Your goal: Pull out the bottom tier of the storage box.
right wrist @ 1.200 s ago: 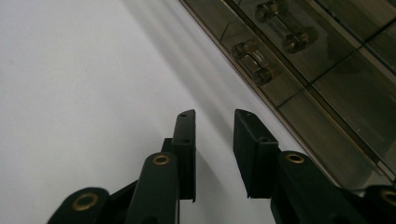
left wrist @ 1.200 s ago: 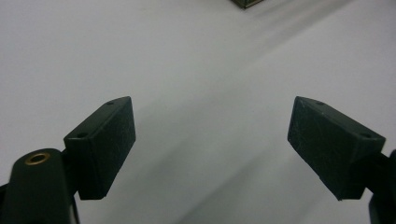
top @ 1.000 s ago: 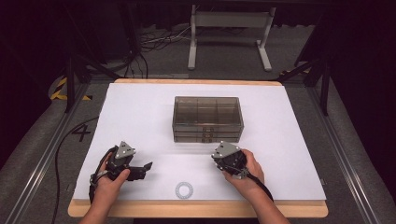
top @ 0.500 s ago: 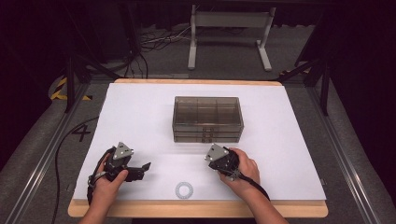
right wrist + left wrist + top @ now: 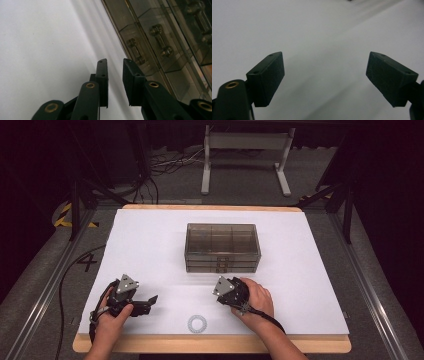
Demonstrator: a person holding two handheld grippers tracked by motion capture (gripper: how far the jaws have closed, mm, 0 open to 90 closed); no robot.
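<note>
**Right tool lines up on the drawer box**

The right tool [image 5: 226, 290] sits just short of the smoky drawer box [image 5: 222, 247], its jaws drawn to a narrow gap with nothing between them; they have just been closing. The box stands just ahead of it, the small drawer handles [image 5: 136, 51] up and to the right of its tips. The left tool [image 5: 142, 304] rests well to the side, jaws wide apart over bare white bench [image 5: 150, 245].

My worry is that those handles are tiny: come in crooked and the tips could slip off, or shove the light box backward.

What the drawers hold is hard to make out through the tinted plastic. A small ring [image 5: 197, 323] lies near the bench edge; what it is, I cannot tell.
</note>
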